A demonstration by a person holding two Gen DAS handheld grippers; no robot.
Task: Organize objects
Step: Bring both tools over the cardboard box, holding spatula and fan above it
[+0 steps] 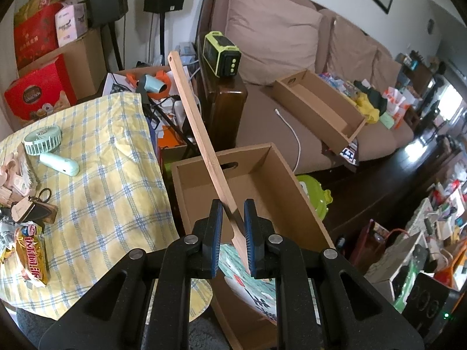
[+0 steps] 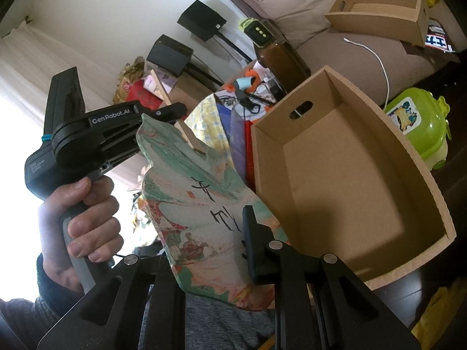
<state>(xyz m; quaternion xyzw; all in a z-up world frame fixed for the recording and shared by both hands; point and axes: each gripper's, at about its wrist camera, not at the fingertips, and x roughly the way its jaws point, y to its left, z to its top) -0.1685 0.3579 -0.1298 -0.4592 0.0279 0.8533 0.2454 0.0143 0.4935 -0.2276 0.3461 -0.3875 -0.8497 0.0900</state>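
Open cardboard box (image 1: 292, 204) just right of the clothed table (image 1: 102, 189), sofa (image 1: 277, 43) behind it.

Your left gripper (image 1: 233, 218) is matt, grainy black plastic with ribbed blue pads (image 1: 250, 233) and dull metal pivot pins. The fan (image 2: 204, 204) you hold pairs a smooth, pale wooden handle (image 1: 201, 134) with a printed paper-like face of faint sheen. Below it, the cardboard box (image 1: 294, 192) shows plain, matt brown board with raw cut edges. A soft, wrinkled checked cloth (image 1: 111, 180) covers the table. The snack packet (image 1: 32, 256) is glossy foil. The sofa (image 1: 271, 29) wears matt woven fabric beside a polished dark wooden armrest (image 1: 224, 105).
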